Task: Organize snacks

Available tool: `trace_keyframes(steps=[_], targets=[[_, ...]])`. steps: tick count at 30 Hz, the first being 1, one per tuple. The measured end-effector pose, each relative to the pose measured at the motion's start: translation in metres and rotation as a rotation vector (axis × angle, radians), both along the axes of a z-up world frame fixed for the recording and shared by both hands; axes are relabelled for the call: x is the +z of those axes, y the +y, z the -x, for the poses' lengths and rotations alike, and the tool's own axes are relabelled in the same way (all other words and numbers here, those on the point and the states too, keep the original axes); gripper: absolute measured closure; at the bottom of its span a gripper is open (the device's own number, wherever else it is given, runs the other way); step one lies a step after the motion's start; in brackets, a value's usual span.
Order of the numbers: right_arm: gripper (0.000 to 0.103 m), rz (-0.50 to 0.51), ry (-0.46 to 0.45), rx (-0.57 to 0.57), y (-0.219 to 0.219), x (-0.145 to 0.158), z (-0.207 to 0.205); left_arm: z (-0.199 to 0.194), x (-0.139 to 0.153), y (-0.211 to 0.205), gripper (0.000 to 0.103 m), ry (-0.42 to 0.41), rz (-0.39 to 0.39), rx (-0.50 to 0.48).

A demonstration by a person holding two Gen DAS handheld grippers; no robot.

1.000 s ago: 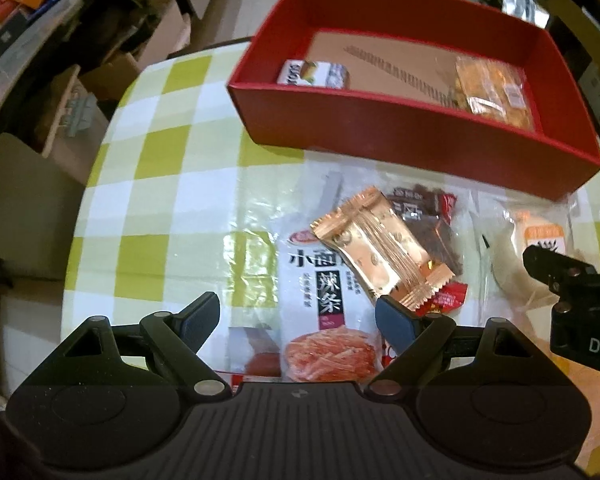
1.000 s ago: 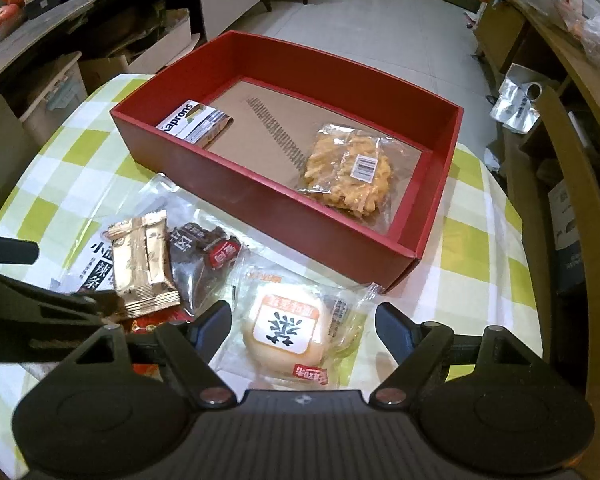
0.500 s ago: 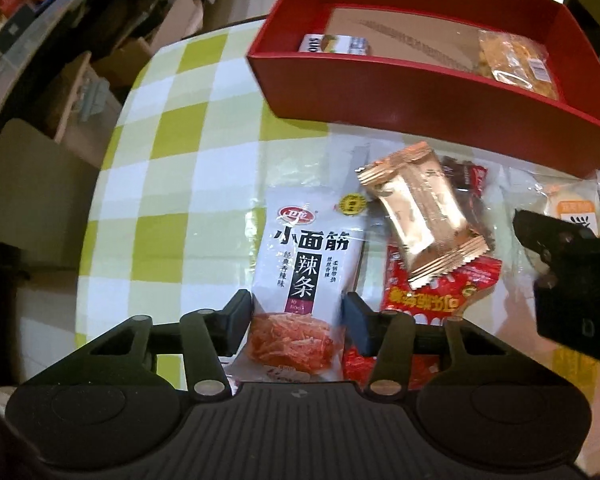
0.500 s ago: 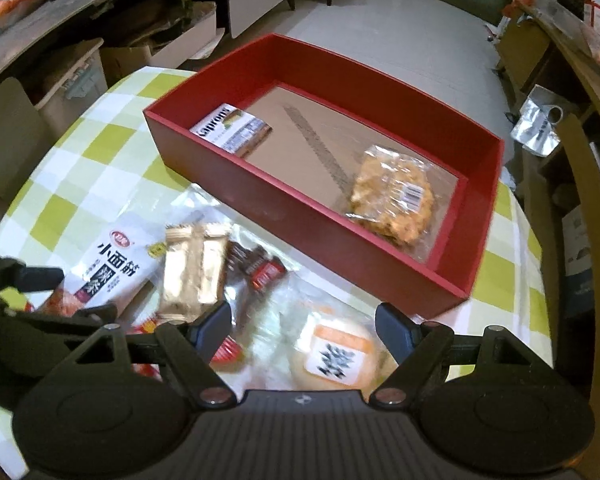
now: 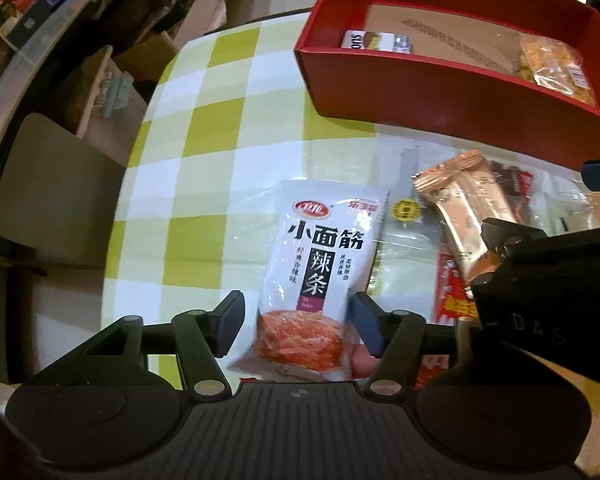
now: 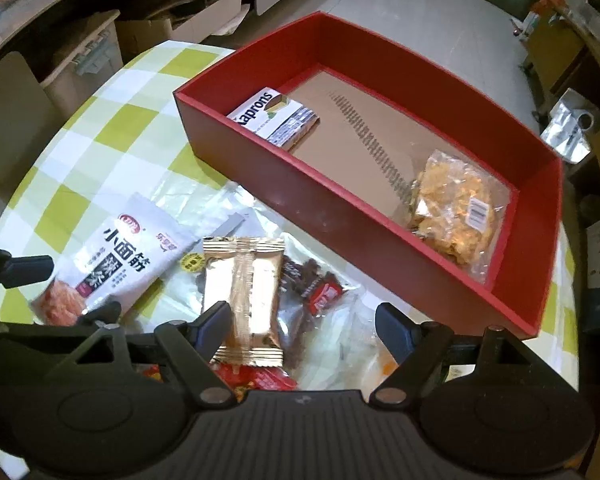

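Two tools over a round worktop (image 6: 100, 128) in yellow-green and white checks, in a cluttered storeroom.

Cardboard boxes and shelves crowd the pale floor beyond the worktop. A red box (image 6: 340, 216) sits on it, holding a Kaprons packet (image 6: 276, 120) and a clear bag of golden snacks (image 6: 452, 208). Both tools point steeply down. The left tool (image 5: 296, 322) has its jaws opening around the lower end of a white spicy-strip packet (image 5: 320, 248), the left pad clear of it. The right tool (image 6: 304, 324) stands wide open over a gold wrapper (image 6: 244, 292) lying on other loose snacks just beside the box.
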State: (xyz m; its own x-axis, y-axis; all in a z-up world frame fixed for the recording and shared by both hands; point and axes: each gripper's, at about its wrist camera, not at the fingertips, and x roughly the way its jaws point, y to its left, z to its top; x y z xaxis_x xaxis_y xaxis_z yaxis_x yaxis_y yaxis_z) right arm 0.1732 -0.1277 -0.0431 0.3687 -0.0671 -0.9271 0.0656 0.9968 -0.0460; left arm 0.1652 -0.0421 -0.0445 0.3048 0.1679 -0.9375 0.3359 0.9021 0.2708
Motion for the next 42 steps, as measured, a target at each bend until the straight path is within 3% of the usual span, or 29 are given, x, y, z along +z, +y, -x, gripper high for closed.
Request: trace_keyframes(steps=[8, 11, 16, 24, 26, 34, 36, 42], targets=[[0.018, -0.027, -0.01, 0.012, 0.007, 0.005, -0.003, -0.006, 0.002, 0.015, 0.05, 0.002, 0.01, 0.047], [0.018, 0.008, 0.006, 0.041, 0.017, 0.0, -0.005, -0.008, 0.005, 0.018, 0.052, -0.002, 0.015, 0.065], [0.019, 0.038, 0.03, 0.055, 0.02, -0.011, -0.006, -0.009, -0.001, 0.02, 0.054, 0.002, -0.03, 0.079], [0.034, 0.039, 0.021, 0.06, 0.019, -0.016, -0.007, -0.01, -0.004, 0.02, 0.052, 0.01, -0.036, 0.079], [0.034, 0.049, 0.028, 0.059, 0.019, -0.015, -0.008, -0.011, -0.006, 0.02, 0.045, 0.019, -0.034, 0.078], [0.03, 0.145, -0.014, 0.24, 0.034, -0.004, -0.013, -0.014, -0.007, 0.026, 0.042, 0.044, -0.013, 0.095], [0.024, 0.147, -0.01, 0.302, 0.037, -0.005, -0.017, -0.014, -0.008, 0.027, 0.041, 0.048, -0.014, 0.088], [0.024, 0.098, 0.004, 0.325, 0.035, -0.004, -0.018, -0.017, -0.01, 0.03, 0.047, 0.069, 0.004, 0.08]])
